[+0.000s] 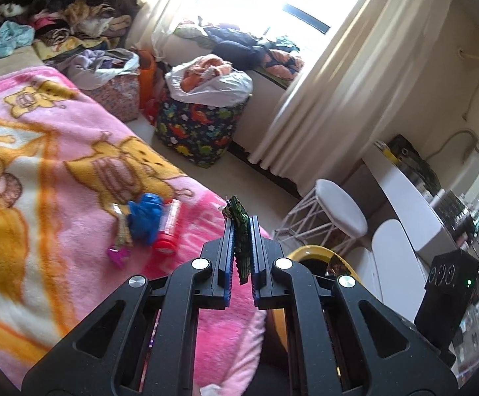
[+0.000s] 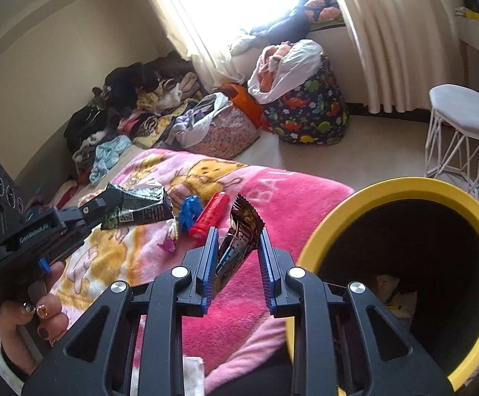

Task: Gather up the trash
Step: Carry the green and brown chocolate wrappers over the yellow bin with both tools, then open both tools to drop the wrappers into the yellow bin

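Observation:
My left gripper (image 1: 241, 221) is shut on a green and black snack wrapper (image 1: 241, 234), held above the pink blanket (image 1: 58, 171); it also shows in the right wrist view (image 2: 114, 203) with the wrapper (image 2: 140, 209). My right gripper (image 2: 237, 232) holds a brown candy bar wrapper (image 2: 241, 231) between its pads, next to the yellow-rimmed black bin (image 2: 401, 198). On the blanket lie a blue crumpled wrapper (image 1: 145, 217), a red tube (image 1: 168, 231) and a purple-tipped wrapper (image 1: 120, 237).
A white stool (image 1: 338, 211) stands by the curtain. A dinosaur-print basket (image 1: 199, 128) and a floral basket (image 1: 120, 95) of clothes sit on the floor. Clothes are piled at the bed's far end (image 1: 58, 19). A white desk (image 1: 404, 184) is at right.

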Demonstrator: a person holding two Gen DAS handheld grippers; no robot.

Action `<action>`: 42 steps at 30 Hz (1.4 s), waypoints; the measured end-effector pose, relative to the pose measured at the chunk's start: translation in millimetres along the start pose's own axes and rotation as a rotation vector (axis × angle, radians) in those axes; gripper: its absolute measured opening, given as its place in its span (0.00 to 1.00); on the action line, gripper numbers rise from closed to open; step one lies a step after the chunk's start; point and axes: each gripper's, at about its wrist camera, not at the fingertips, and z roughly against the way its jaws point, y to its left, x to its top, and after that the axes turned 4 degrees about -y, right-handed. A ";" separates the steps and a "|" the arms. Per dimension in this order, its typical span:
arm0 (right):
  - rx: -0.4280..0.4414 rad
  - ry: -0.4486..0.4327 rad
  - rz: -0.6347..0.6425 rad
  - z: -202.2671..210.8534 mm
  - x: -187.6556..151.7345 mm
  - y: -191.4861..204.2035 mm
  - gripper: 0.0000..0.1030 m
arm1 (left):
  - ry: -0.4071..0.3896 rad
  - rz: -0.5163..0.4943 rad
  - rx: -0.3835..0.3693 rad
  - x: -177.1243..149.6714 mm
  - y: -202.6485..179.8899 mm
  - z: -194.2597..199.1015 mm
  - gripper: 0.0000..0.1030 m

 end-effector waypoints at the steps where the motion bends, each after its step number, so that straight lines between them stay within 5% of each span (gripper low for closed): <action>1: -0.005 -0.005 -0.004 2.1 1.1 -3.0 0.22 | 0.006 -0.008 -0.009 -1.4 -4.6 -1.9 0.04; 42: -0.178 -0.142 -0.228 71.3 -9.0 -121.0 0.22 | 0.180 -0.249 -0.180 -62.1 -132.1 -50.3 0.04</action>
